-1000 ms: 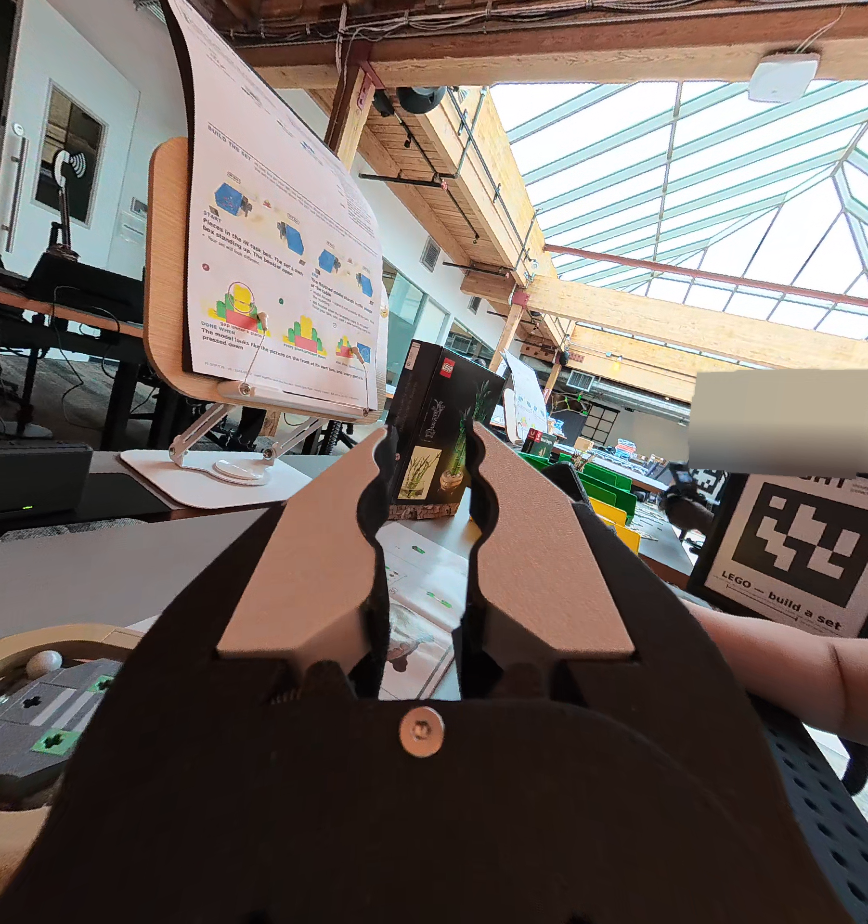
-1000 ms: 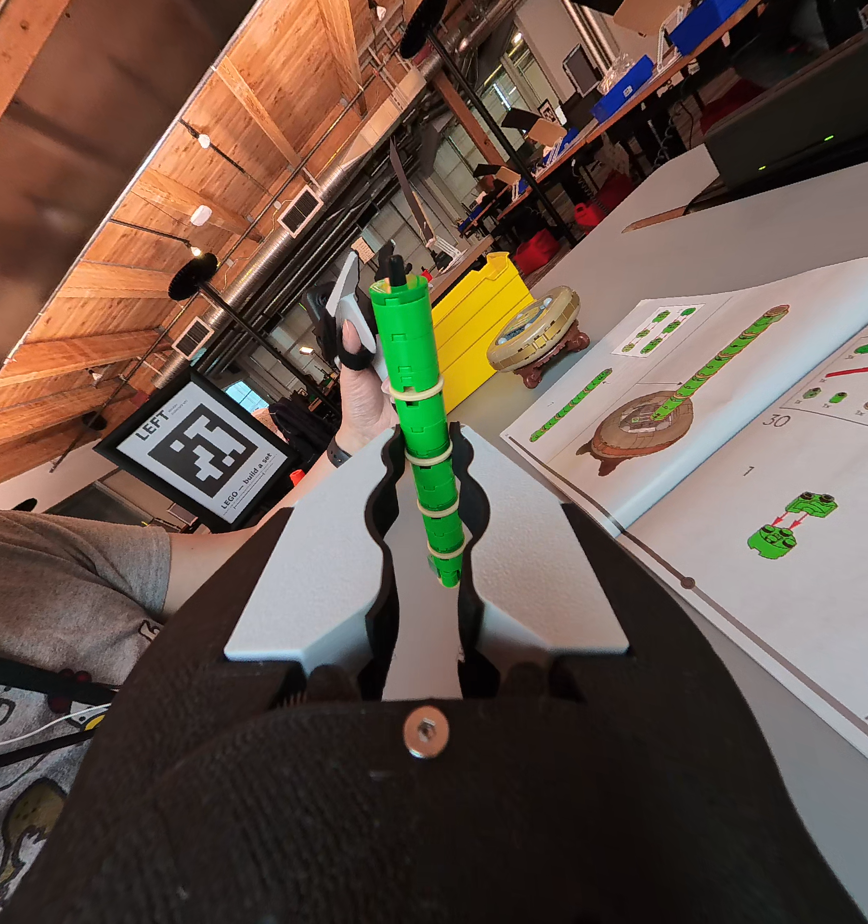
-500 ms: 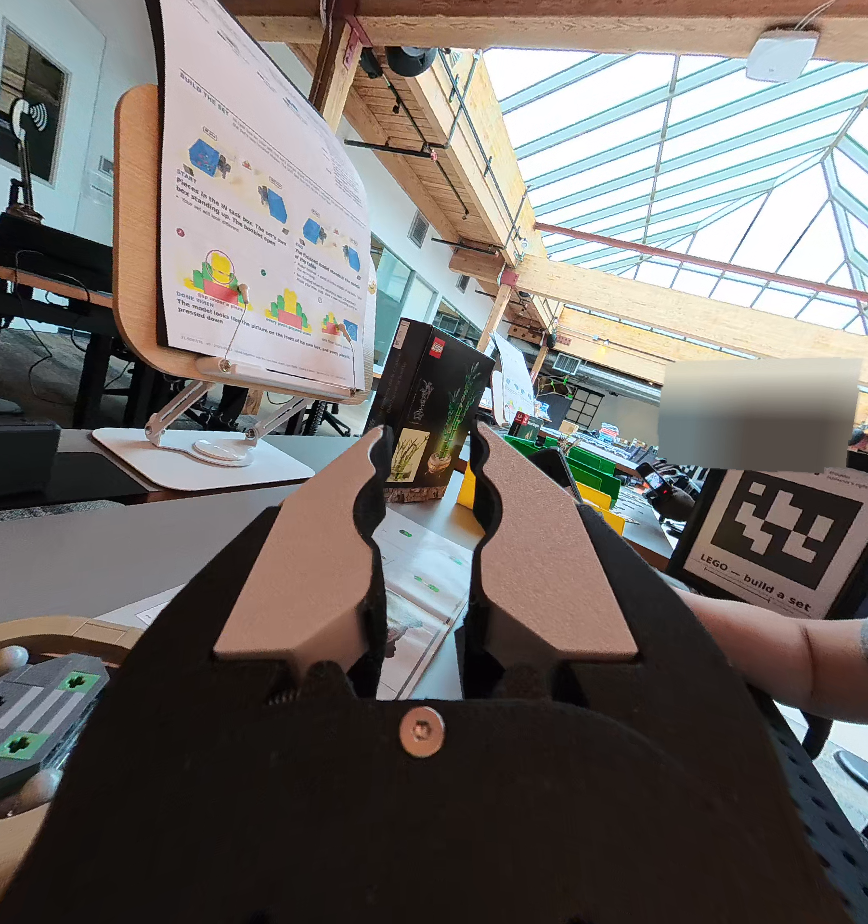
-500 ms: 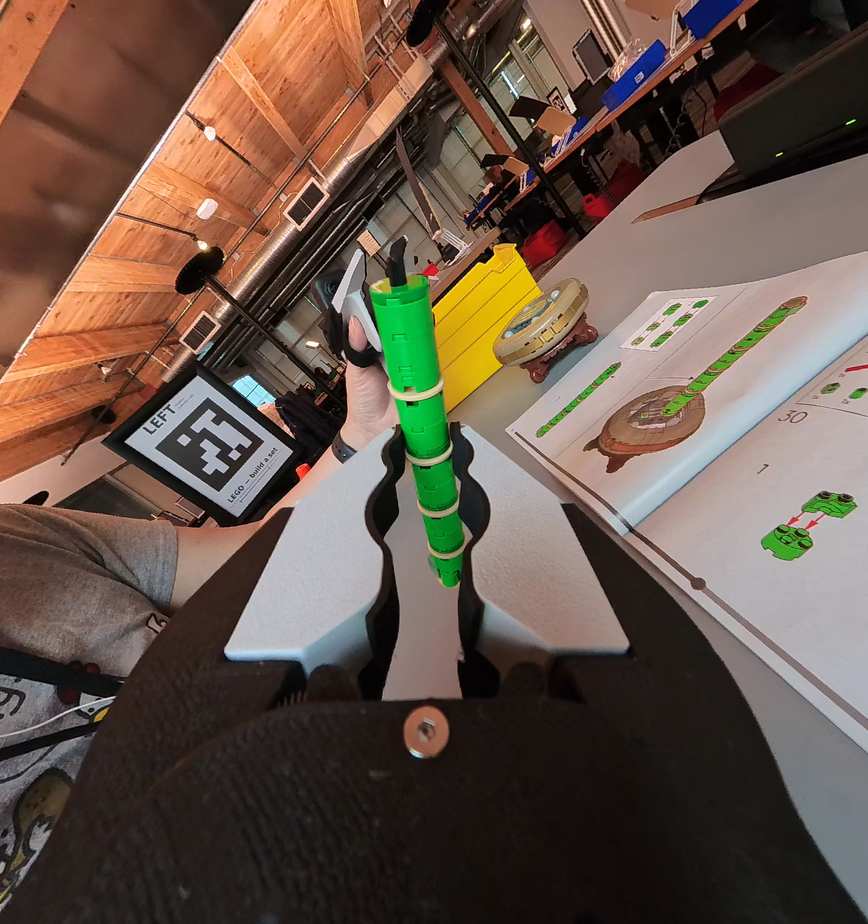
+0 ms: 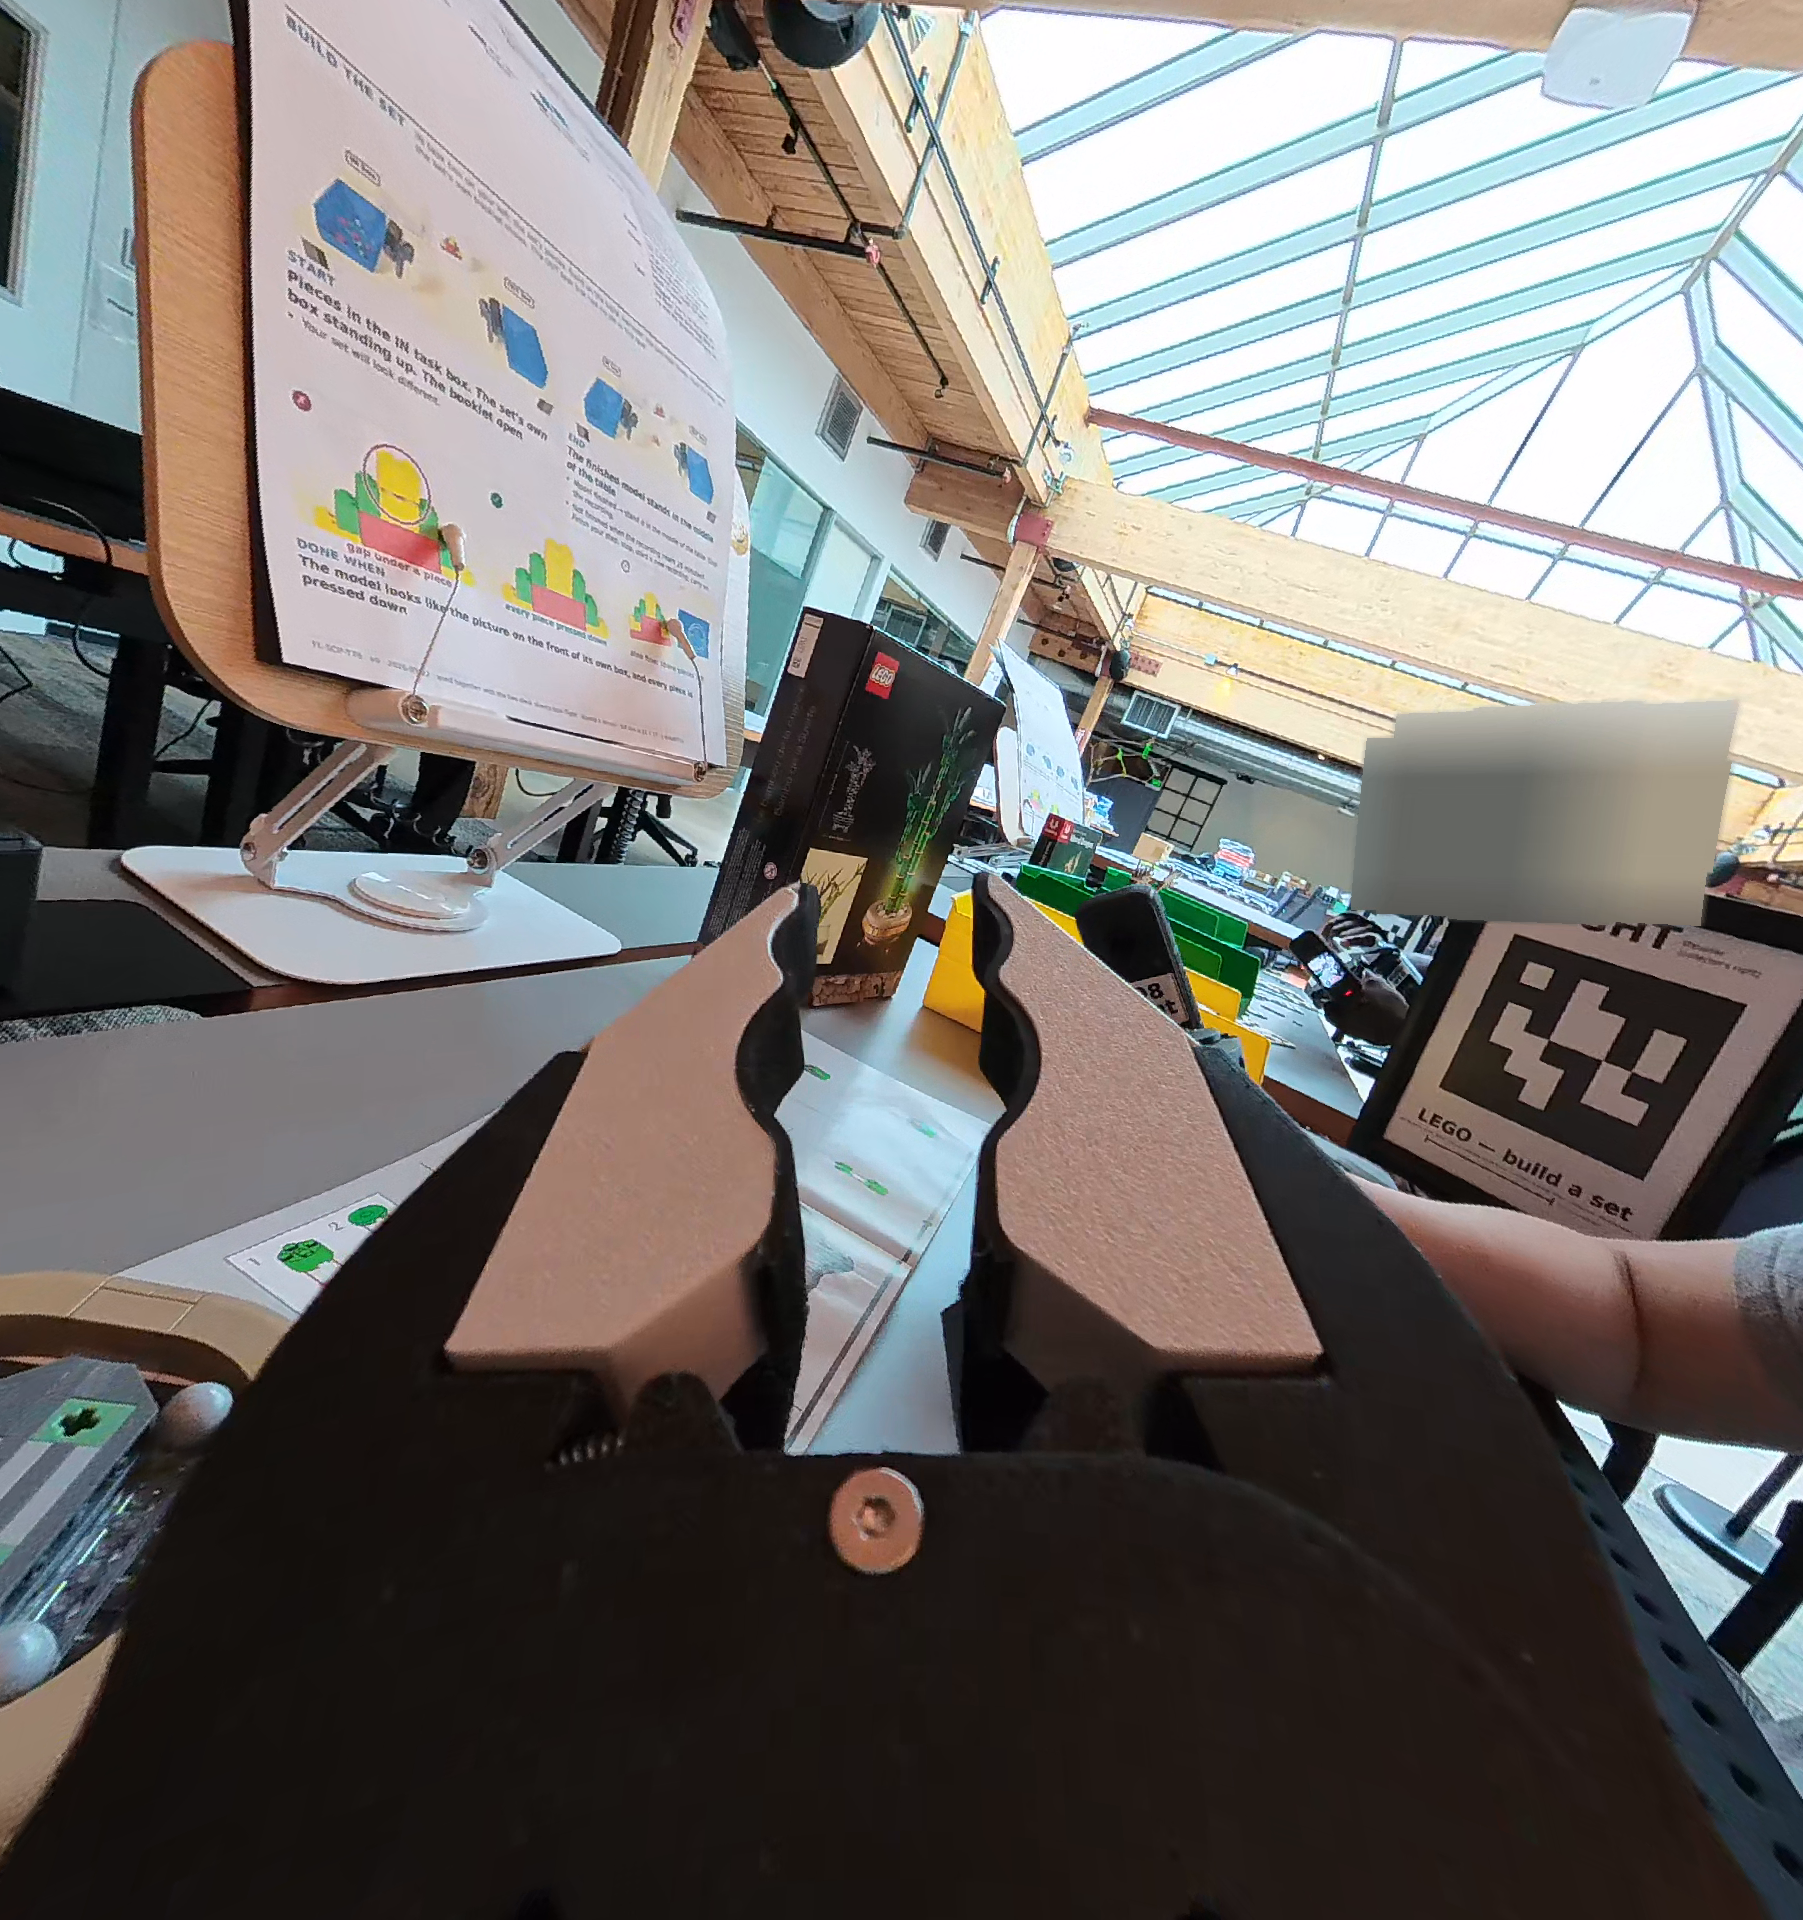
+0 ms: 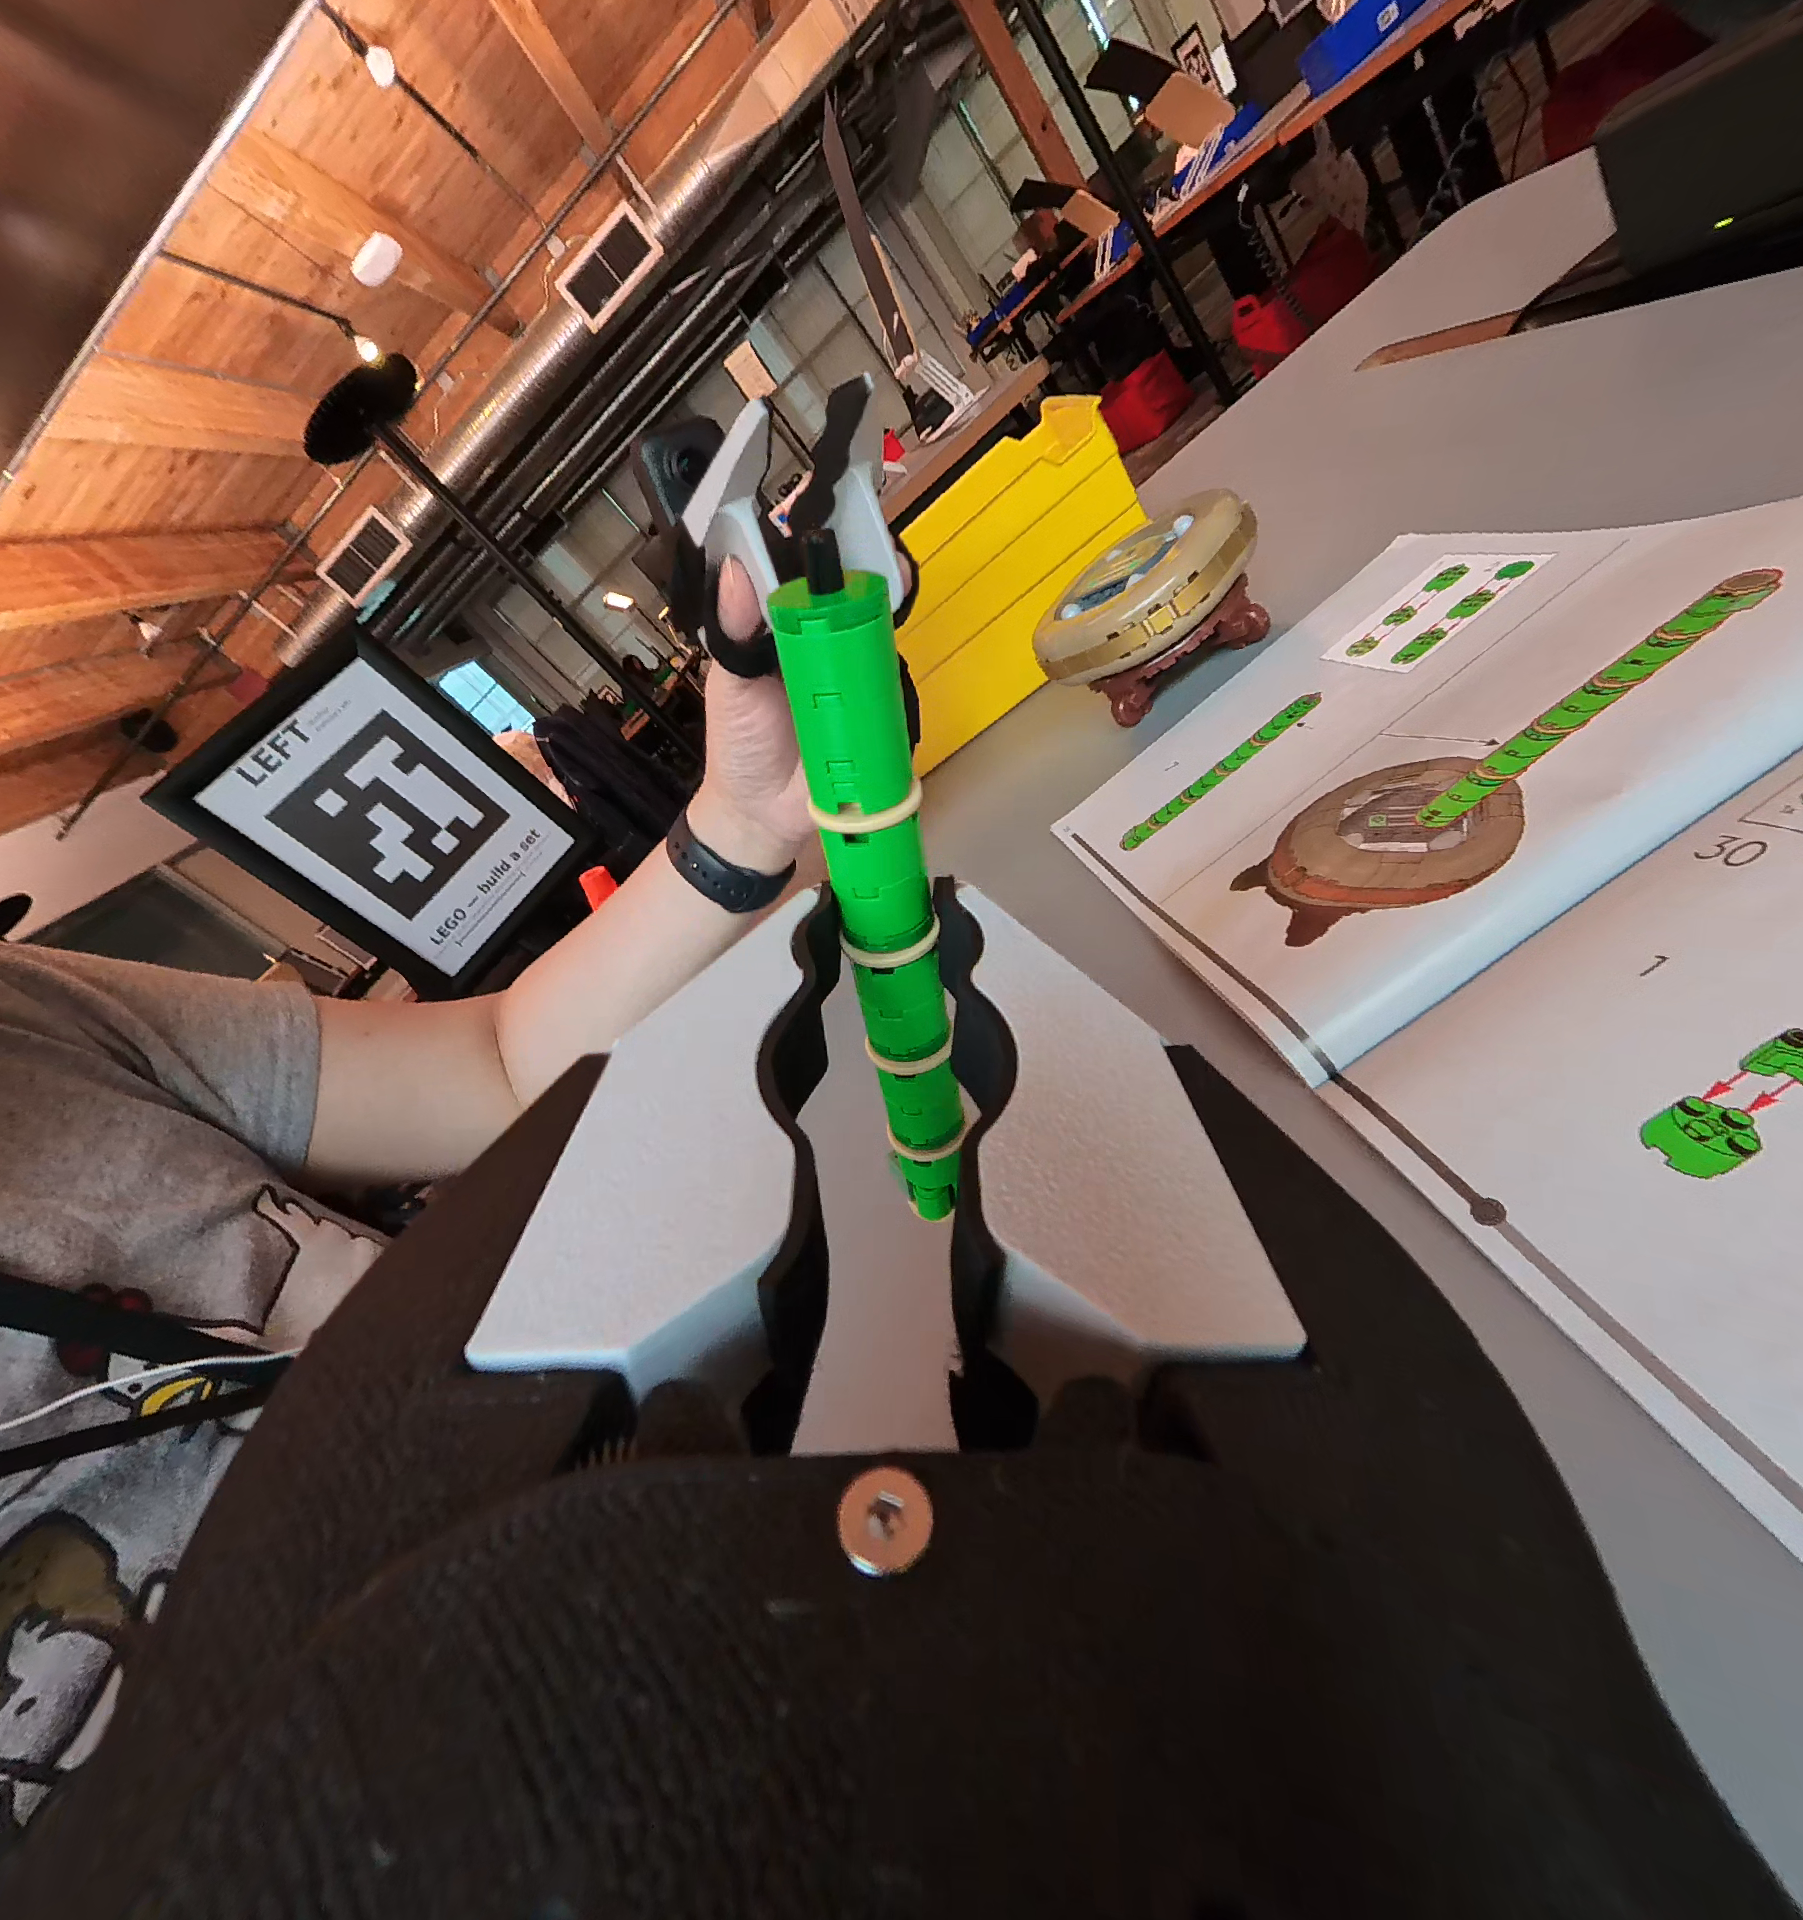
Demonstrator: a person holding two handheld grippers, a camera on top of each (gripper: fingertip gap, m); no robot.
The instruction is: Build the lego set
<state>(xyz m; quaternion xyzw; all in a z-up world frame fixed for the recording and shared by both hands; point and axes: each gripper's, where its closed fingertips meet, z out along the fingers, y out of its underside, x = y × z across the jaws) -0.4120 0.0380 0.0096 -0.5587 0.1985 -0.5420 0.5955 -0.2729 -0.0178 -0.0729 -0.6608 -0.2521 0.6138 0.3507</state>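
Right gripper (image 6: 886, 1049), centre frame, clenched on the green bamboo stalk (image 6: 866, 831), which rises upright between its fingers. Left gripper (image 5: 889, 966), jaws parted and empty, above the open instruction booklet (image 5: 866, 1164). Round tan pot base (image 6: 1151, 603) at upper right, beside the yellow bin (image 6: 1011, 582).

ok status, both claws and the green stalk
Right claw shut on green stalk, upright. Left claw open, empty. Round base on table, path clear.
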